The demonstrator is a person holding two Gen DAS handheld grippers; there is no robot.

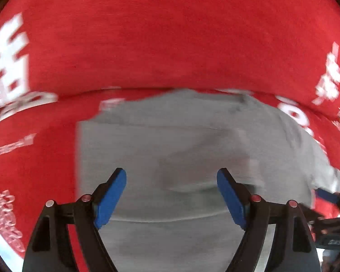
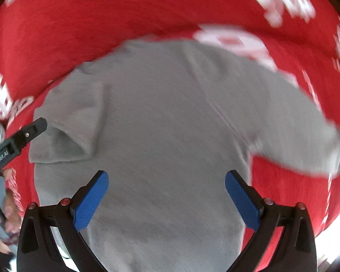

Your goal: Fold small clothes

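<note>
The left tongs [image 1: 171, 176] stood wide open above a grey shirt [image 1: 170, 149], nothing between their blue pads [image 1: 111, 195]. The shirt lay flat on a red cloth [image 1: 147, 34] with white print that covered the bench, blurred in both views. In the right wrist view one sleeve [image 2: 77, 122] lay folded in over the shirt's [image 2: 170, 124] left side, just beside the left tongs' black finger [image 2: 22, 136]; the other sleeve [image 2: 317, 145] stretched toward the cloth's [image 2: 79, 22] right edge. The right tongs [image 2: 166, 179] also gaped open over the shirt, holding nothing.
</note>
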